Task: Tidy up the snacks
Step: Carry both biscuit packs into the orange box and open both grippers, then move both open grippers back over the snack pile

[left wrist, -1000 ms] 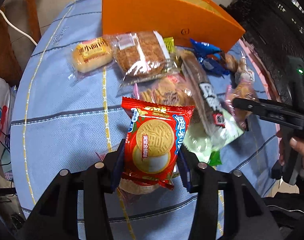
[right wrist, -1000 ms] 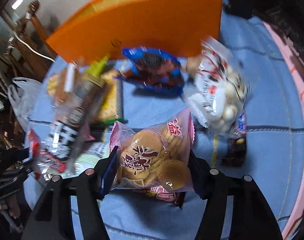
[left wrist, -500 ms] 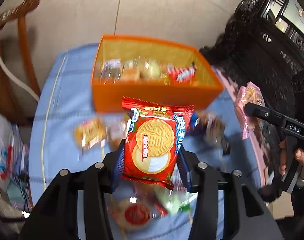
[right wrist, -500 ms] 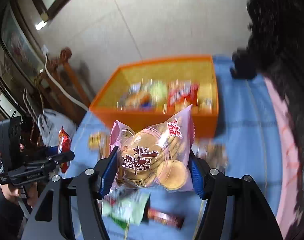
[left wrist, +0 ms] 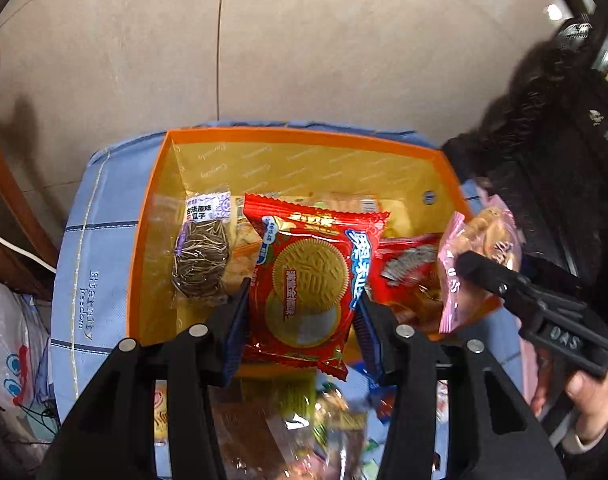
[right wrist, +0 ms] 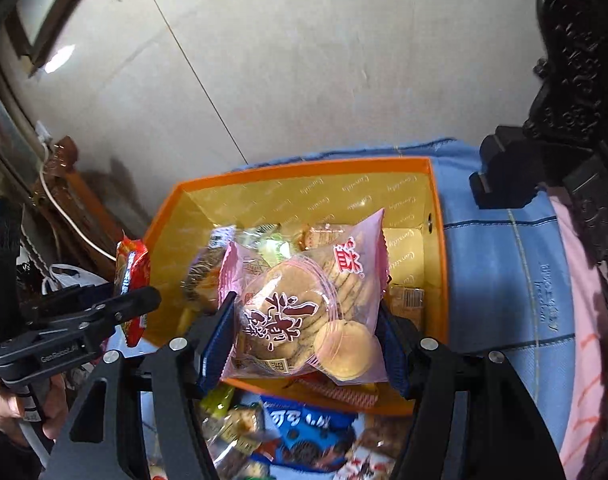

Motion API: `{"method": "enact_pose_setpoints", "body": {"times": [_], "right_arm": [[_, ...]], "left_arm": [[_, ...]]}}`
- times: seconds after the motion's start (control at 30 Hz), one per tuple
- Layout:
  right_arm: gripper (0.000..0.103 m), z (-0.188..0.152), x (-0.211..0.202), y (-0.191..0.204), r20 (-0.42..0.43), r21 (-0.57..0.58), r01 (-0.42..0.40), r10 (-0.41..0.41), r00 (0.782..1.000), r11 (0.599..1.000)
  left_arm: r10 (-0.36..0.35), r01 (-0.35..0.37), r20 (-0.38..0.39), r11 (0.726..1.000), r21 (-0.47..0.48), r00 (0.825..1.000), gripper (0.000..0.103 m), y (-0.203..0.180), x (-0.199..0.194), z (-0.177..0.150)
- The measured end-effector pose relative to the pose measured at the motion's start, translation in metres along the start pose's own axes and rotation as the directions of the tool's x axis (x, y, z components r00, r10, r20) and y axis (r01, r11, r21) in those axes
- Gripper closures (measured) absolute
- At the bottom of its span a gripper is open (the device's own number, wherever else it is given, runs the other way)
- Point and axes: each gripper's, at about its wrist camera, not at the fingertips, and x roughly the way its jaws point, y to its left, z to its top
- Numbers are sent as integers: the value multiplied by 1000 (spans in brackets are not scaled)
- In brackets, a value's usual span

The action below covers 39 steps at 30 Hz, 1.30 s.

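My left gripper (left wrist: pixel 302 292) hangs over the near side of the orange box (left wrist: pixel 304 134). A red biscuit packet (left wrist: pixel 311 280) stands upright between its blue pads; the jaws are opening, and the pads still touch the packet's sides. My right gripper (right wrist: pixel 305 304) carries a pink packet of round biscuits (right wrist: pixel 304 304) the same way over the orange box (right wrist: pixel 304 168), its jaws opening too. Each gripper shows in the other's view: the right gripper (left wrist: pixel 475 268) with the pink packet (left wrist: pixel 483 240), the left gripper (right wrist: pixel 144 304) with the red packet (right wrist: pixel 132 276). Several snacks lie in the box, among them a sunflower seed packet (left wrist: pixel 202 264).
The box stands at the far end of a blue tablecloth (left wrist: pixel 96 240). Loose snacks (right wrist: pixel 304 436) lie on the cloth just below the grippers. Dark carved furniture (right wrist: pixel 575 80) rises on the right. A wooden chair (left wrist: pixel 8 184) and a white plastic bag (left wrist: pixel 4 340) are at the left.
Both grippers have risen from the snack pile and moved forward over the orange box, each carrying its packet along. The box's inside is now in view.
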Motion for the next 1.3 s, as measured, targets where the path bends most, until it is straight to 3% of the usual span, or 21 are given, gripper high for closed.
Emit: {"method": "enact_pose_setpoints", "body": {"times": [0.03, 0.07, 0.1, 0.17, 0.27, 0.47, 0.73, 0.9, 1.03, 1.3], "right_arm": [[33, -3, 6, 4, -5, 3, 8, -8, 1000, 1000], [30, -2, 10, 2, -6, 17, 12, -12, 1000, 1000], [28, -3, 9, 0, 3, 31, 8, -8, 1000, 999], [24, -9, 3, -3, 35, 43, 7, -9, 999, 999], [24, -20, -7, -8, 38, 59, 6, -8, 999, 998], [20, -63, -40, -15, 33, 76, 27, -30, 999, 997], [13, -144, -70, -17, -35, 83, 64, -61, 998, 995], [13, -198, -69, -19, -124, 103, 80, -67, 990, 992], [13, -223, -69, -19, -164, 134, 84, -62, 985, 987], [13, -232, -70, -9, -178, 128, 77, -53, 983, 989]], "left_arm": [[9, -9, -9, 1000, -15, 1000, 23, 1, 5, 2], [37, -38, -5, 999, -27, 999, 7, 2, 6, 2], [86, -85, 25, 996, -34, 996, 4, 2, 3, 0], [108, -109, 57, 994, 0, 992, 4, 1, -2, -5], [120, -122, 43, 992, 30, 992, 4, 5, -5, -13], [106, -107, 53, 994, 21, 993, 4, 15, -30, -44], [95, -94, -10, 994, 63, 995, 4, 27, -56, -131], [78, -82, -118, 996, -26, 990, 4, 50, -47, -194], [48, -65, -152, 992, -111, 987, 4, 63, -44, -221], [67, -89, -162, 988, -129, 985, 4, 72, -38, -225]]}}
